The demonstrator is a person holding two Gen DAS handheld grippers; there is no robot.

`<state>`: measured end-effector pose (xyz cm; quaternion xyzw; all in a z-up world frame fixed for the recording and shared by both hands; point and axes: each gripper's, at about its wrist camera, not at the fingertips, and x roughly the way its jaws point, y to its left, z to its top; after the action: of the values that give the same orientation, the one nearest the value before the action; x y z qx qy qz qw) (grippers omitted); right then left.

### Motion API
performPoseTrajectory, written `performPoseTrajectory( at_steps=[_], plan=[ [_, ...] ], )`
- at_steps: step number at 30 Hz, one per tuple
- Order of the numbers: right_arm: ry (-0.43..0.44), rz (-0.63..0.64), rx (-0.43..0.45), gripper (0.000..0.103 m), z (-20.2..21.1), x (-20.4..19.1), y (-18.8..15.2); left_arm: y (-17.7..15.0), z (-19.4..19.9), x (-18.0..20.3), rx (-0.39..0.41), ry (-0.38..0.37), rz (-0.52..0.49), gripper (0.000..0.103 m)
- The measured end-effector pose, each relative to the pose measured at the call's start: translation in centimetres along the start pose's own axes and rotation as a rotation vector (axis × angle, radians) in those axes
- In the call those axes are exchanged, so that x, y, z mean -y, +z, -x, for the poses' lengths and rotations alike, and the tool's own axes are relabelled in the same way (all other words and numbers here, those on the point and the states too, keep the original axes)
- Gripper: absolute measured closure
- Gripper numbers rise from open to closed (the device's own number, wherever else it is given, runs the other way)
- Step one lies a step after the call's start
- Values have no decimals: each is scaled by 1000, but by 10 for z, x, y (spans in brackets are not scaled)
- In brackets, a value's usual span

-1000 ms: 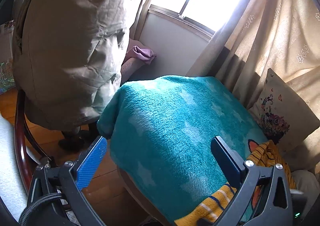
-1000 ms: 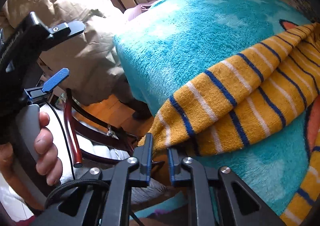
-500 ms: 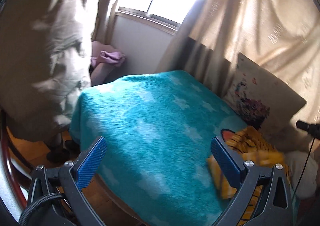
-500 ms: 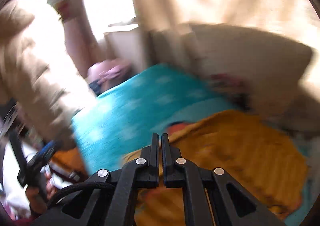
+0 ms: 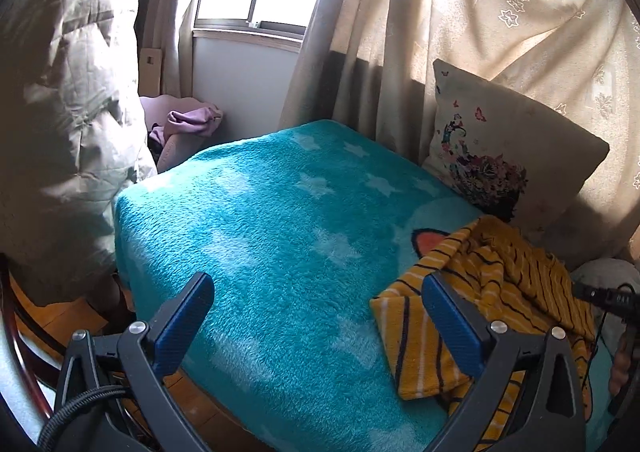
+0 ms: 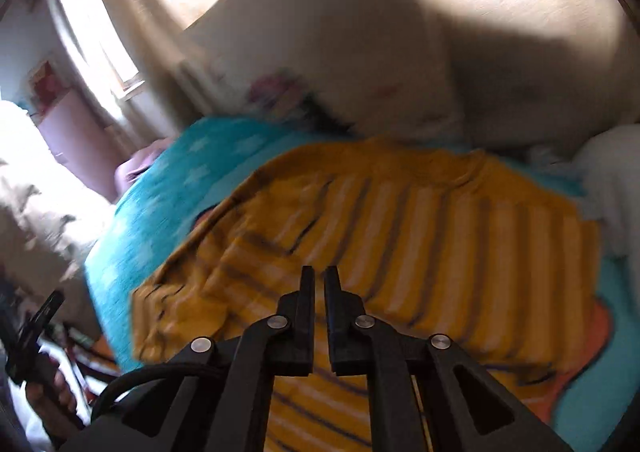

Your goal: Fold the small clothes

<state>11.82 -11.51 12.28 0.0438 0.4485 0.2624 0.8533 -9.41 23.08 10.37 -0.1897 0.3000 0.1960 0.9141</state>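
A yellow garment with dark and white stripes point(image 5: 496, 292) lies bunched on the right side of a teal star-patterned blanket point(image 5: 280, 236). It also shows in the right wrist view point(image 6: 420, 236), spread wider and blurred. My left gripper point(image 5: 316, 292) is open and empty, above the blanket's front edge, with its right finger point(image 5: 448, 324) over the garment's near corner. My right gripper point(image 6: 319, 276) hovers just above the garment with its jaws almost together and nothing between them.
A printed cushion point(image 5: 504, 156) leans on the curtain point(image 5: 480, 12) behind the garment. A beige padded coat point(image 5: 60, 112) hangs at the left. A purple cloth point(image 5: 192, 122) lies under the window. Wood floor point(image 5: 68, 316) shows at the lower left.
The right gripper let go of the garment's striped edge and swung up and right; the garment dropped onto the blanket's right side. The left gripper turned right, still open.
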Motion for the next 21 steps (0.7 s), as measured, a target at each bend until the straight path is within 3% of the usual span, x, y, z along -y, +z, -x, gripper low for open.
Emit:
performPoseTrajectory(
  at_steps=[1,3,6,11,13,18,21],
  plan=[
    [25,8,-7,90,-4,-6,-4,-1,0,-2,0,13,2,0],
    [110,27,-24,73,-10,-23,-15,-1,2,-7,9,35,12,0],
    [233,49,-47,55,-17,-49,-33,-2,4,-17,25,50,41,0],
    [289,100,-92,46,-39,-90,-53,-5,-6,-25,-3,34,68,0],
    [274,122,-123,45,-49,-104,-62,-7,-8,-26,-6,26,62,0],
    [75,131,-89,40,-68,-108,-67,-10,-7,-34,-1,20,57,0],
    [56,102,-102,39,-77,-102,-68,-11,-11,-40,-12,5,75,0]
  ],
)
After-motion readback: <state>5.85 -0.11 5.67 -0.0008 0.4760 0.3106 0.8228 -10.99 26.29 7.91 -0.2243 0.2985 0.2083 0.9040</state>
